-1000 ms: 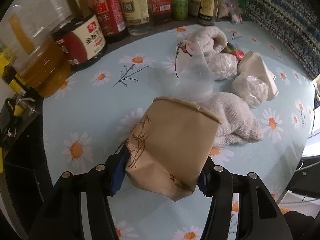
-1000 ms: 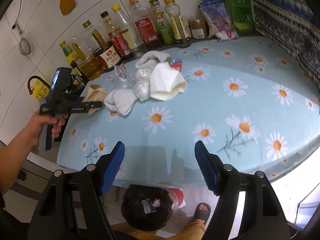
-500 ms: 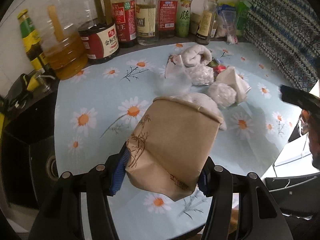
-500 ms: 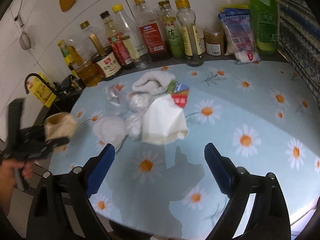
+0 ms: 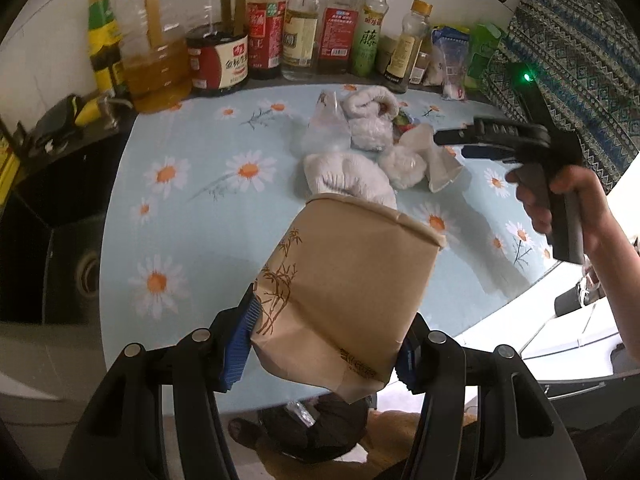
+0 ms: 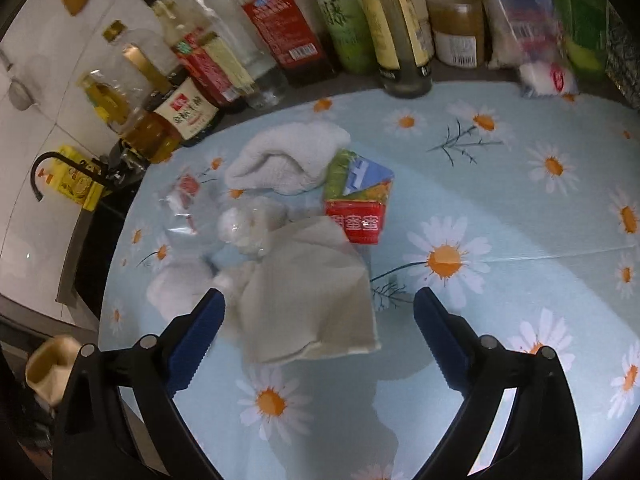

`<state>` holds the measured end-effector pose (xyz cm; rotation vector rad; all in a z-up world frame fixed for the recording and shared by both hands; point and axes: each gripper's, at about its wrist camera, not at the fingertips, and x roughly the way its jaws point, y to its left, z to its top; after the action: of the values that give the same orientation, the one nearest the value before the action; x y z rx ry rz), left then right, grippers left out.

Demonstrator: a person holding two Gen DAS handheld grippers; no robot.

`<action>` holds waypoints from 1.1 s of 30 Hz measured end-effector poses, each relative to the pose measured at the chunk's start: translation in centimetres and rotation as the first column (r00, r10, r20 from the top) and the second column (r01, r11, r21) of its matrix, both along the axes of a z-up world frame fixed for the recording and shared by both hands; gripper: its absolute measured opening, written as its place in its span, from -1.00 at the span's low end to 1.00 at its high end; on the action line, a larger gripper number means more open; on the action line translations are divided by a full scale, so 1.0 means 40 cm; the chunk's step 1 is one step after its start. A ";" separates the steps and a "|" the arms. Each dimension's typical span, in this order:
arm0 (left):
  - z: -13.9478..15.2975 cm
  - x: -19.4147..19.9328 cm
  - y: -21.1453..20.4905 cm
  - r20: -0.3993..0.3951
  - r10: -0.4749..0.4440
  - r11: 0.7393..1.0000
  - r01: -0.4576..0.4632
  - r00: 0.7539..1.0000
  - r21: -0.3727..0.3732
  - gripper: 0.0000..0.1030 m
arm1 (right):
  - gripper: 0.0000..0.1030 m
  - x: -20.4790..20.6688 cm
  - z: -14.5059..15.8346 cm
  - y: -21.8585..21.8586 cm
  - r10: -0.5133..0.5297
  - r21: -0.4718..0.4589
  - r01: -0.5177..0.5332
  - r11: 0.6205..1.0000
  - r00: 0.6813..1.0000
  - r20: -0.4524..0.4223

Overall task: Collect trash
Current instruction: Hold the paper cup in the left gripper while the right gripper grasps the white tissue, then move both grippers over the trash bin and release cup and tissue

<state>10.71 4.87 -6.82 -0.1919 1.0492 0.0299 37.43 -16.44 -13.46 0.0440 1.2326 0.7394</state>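
Note:
My left gripper (image 5: 324,344) is shut on a crushed brown paper cup (image 5: 344,292) and holds it above the table's near edge, over a black-lined trash bin (image 5: 320,432) on the floor. The cup also shows in the right wrist view (image 6: 50,364) at the lower left. My right gripper (image 6: 320,332) is open, with its jaws on either side of a crumpled white paper cup (image 6: 312,292). Around it lie a white towel (image 6: 288,160), a red and blue carton (image 6: 360,200), clear plastic wrappers (image 6: 248,220) and a second towel (image 5: 348,176).
The table has a blue daisy-print cloth (image 6: 500,208). A row of oil and sauce bottles (image 5: 280,32) and food packets (image 6: 532,20) stands along the back wall. A dark sink (image 5: 52,240) lies to the left. A patterned cloth (image 5: 580,52) hangs at the right.
My left gripper has pulled back and up from the table with the brown cup. My right gripper has moved in over the table and down around the white paper cup.

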 end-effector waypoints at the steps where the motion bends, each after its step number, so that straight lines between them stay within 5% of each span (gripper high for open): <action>1: -0.006 -0.007 0.001 -0.005 0.011 1.000 -0.011 1.000 -0.006 0.09 | 0.83 0.005 -0.005 0.002 -0.002 0.007 0.002 1.000 1.000 -0.006; 8: -0.036 -0.047 0.018 -0.030 0.070 0.997 -0.071 0.997 -0.035 0.09 | 0.83 0.017 -0.056 0.034 0.021 0.006 -0.020 1.000 0.997 -0.078; 12: -0.042 -0.062 0.015 -0.034 0.078 0.996 -0.079 0.996 -0.043 0.09 | 0.47 0.023 -0.062 0.034 0.011 0.018 -0.010 1.000 0.995 -0.095; 33: -0.045 -0.080 0.012 -0.008 0.002 0.997 -0.003 1.000 -0.071 0.09 | 0.44 -0.094 0.032 -0.050 -0.039 0.094 0.045 0.995 0.997 -0.062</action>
<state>7.51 5.35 -8.63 -0.2575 1.0582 -0.0044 33.69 -18.45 -12.16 0.1716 1.2491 0.7645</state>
